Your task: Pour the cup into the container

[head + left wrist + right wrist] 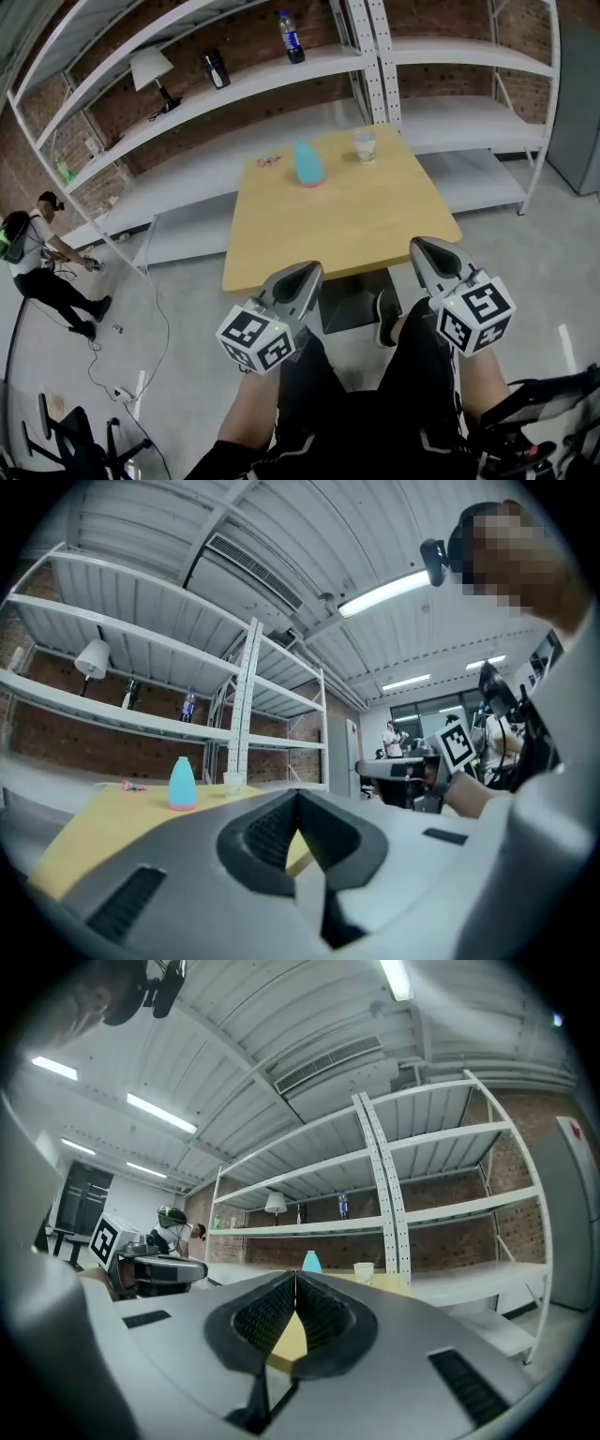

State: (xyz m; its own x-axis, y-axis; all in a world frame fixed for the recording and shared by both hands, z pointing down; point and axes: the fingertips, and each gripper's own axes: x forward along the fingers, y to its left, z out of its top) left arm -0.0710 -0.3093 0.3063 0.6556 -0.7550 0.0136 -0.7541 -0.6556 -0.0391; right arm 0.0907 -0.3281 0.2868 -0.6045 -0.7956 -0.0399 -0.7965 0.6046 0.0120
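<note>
Left gripper [302,274] and right gripper [424,251] low over knees, short of table [337,230]. Both jaw pairs pressed together, empty. Cup [364,145] upright at table's far edge, blue container [308,163] near it, apart. Nothing begun: reach, grasp, pour all remain.

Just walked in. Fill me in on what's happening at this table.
A person holds a gripper in each hand. The left gripper and right gripper are both shut and empty, by the near edge of the table. The cup and the blue container stand apart at the table's far side, untouched. Pouring has not begun.
</note>
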